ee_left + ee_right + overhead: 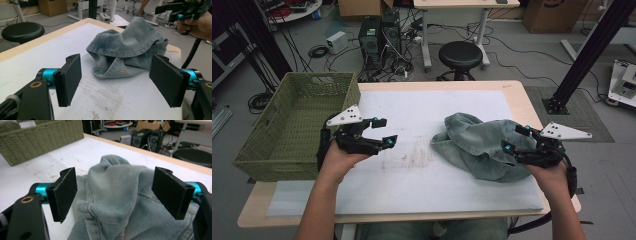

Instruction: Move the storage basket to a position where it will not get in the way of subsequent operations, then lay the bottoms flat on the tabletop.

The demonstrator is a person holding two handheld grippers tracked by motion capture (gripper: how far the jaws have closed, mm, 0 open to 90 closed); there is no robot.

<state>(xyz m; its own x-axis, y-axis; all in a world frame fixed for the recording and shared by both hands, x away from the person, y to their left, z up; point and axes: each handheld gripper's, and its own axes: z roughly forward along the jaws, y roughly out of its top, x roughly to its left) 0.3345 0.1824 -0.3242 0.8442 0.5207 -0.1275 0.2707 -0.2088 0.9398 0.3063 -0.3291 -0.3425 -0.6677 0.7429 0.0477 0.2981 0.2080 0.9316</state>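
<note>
- So far nothing is gripped: your left gripper (pixel 382 131) hangs over the bare white mat (pixel 412 185), jaws wide apart, pointed toward the denim garment (pixel 474 145) but well short of it
- Your right gripper (pixel 514 140) sits right over the near-right edge of the garment, jaws spread; in the right gripper view the crumpled denim (pixel 117 195) rises between the two pads (pixel 63 192), yet whether either pad touches cloth you cannot tell
- Garment position: bunched in a loose heap on the right half of the mat, one hem folded over and facing the left gripper (pixel 117 82); a small reddish stitched mark shows on that flap in the left gripper view
- Woven green basket (pixel 287 130) stands at the left edge of the table (pixel 517 95), overhanging it a little, and looks empty as far as its inside shows; it is well apart from the denim
- Judged progress: early. The cloth is neither lifted, spread nor folded, and nothing lies in the basket. My reading is that the grasp itself is the step in hand
- Left to do, as it appears: close the right jaws on a fold, bring the left across to take the hemmed edge, then lift or straighten the piece; whether it ends up in the basket is a guess from the layout
- Watch the heap: it is loose and layered, so a shallow pinch may catch only the top layer and let the rest drag
</note>
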